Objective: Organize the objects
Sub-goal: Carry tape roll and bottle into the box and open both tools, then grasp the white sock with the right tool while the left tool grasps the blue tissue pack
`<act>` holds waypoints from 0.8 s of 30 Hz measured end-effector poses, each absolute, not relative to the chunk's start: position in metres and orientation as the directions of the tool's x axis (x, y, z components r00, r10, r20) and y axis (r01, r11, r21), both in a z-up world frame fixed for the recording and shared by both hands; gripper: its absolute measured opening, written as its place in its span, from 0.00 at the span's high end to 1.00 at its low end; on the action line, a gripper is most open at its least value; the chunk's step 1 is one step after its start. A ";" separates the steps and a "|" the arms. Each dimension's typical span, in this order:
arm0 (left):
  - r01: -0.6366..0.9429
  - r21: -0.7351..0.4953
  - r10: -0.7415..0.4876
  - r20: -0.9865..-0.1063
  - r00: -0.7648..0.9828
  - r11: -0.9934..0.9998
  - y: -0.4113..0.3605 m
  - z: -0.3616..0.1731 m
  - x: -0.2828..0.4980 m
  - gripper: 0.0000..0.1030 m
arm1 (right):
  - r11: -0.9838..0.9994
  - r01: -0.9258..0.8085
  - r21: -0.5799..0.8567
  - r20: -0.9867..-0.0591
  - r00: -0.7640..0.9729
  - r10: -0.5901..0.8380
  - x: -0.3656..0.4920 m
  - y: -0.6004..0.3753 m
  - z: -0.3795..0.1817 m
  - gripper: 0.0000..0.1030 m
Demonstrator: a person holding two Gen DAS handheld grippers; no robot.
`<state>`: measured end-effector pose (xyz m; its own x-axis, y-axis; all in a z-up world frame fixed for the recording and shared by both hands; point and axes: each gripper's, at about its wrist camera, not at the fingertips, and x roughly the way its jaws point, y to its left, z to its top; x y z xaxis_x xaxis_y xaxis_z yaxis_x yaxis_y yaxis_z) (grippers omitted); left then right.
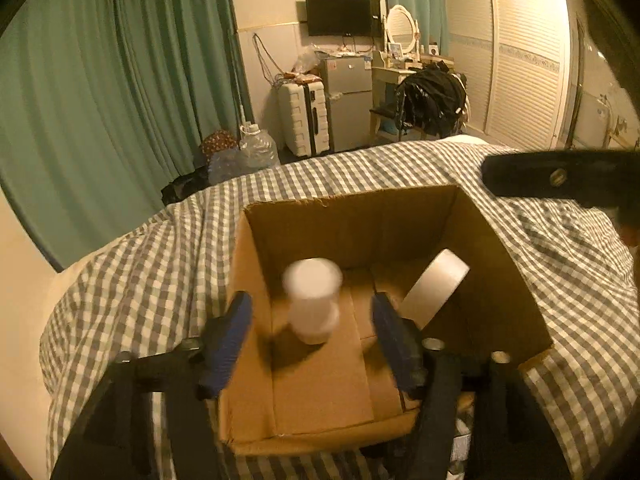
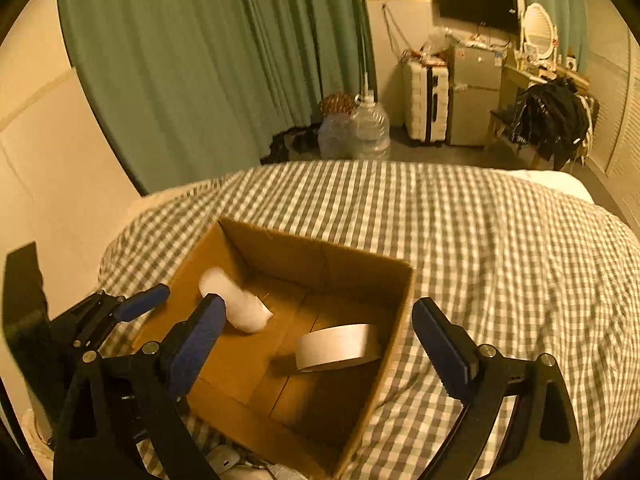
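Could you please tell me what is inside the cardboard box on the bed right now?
The cardboard box holds a blurred white bottle and a tape roll leaning against its right wall. The near-corner floor is hidden by the box wall.

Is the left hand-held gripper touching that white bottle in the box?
Apart. In the left wrist view the left hand-held gripper is open, and the blurred white bottle sits between its fingers with cardboard box floor visible on both sides.

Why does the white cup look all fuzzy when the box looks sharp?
In the left wrist view the cup is smeared, likely motion blur, while the box stays crisp; in the right wrist view the cup is smeared too, the tape roll slightly soft, and the fisheye bends the room.
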<state>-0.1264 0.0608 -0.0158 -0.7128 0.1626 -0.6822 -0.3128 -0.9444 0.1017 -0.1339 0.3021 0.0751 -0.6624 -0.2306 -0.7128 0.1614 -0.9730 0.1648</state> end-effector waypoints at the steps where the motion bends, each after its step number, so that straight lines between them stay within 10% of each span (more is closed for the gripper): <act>1: -0.304 0.103 0.159 -0.673 -0.722 -0.947 0.059 -0.012 -0.122 0.23 | -0.974 0.160 0.161 -0.704 -0.673 -0.227 -0.128 0.303 0.081 0.08; 24: -0.114 0.076 0.039 -0.638 -0.769 -0.991 -0.014 -0.004 0.017 0.04 | -0.963 0.268 0.014 -0.657 -0.724 -0.211 0.029 0.254 0.094 0.08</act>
<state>0.0168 -0.0138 -0.0038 -0.7688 0.0392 -0.6383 -0.1135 -0.9906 0.0759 0.0286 0.2540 0.0936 -0.7237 -0.2108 -0.6571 0.2684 -0.9632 0.0135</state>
